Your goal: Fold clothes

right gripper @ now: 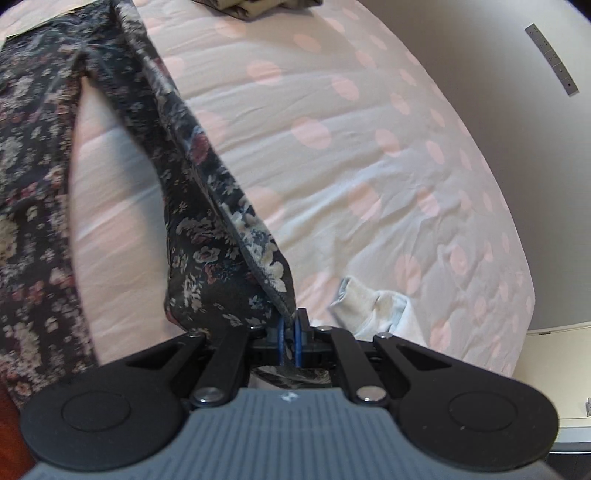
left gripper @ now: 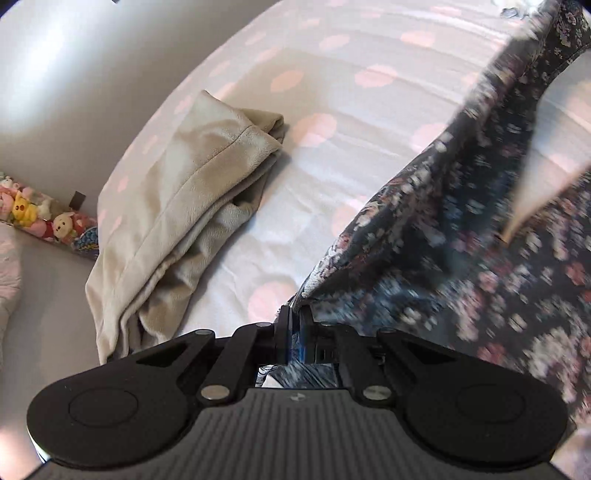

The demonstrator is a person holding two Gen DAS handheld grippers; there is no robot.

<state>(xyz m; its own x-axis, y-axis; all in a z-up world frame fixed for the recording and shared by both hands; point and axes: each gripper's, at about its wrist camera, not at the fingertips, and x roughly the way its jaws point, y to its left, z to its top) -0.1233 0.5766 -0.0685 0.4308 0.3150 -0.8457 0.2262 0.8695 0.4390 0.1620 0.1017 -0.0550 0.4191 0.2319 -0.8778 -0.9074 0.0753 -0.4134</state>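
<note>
White bedding printed with pale pink dots (left gripper: 332,122) covers the bed that fills both wrist views, with a grey floor beyond its edges. At the far left of the left wrist view a clear bin of plush toys (left gripper: 40,218) sits on the floor against the wall, and just right of it a beige fleece garment (left gripper: 192,192), loosely folded, lies on the left part of the bed with its near end hanging over the edge. Right of that, at the near centre, the left gripper (left gripper: 295,325) has its jaws pinched tight on a corner of the dark floral garment (left gripper: 461,236), whose cloth rises away to the far right, lifted off the bedding and blurred. In the right wrist view the same floral cloth (right gripper: 207,221) fills the left side and narrows to a hemmed corner clamped between the blue pads (right gripper: 280,339) of the right gripper (right gripper: 290,332), jaws nearly together on it. Just right of that gripper a small pale blue garment (right gripper: 376,306) lies crumpled on the bedding. At the far top edge an olive-grey cloth (right gripper: 255,7) shows partly. On the floor at the far right lies a grey strip (right gripper: 550,59) with holes. A small emblem marks each gripper body, too small to read; no other writing is legible.
</note>
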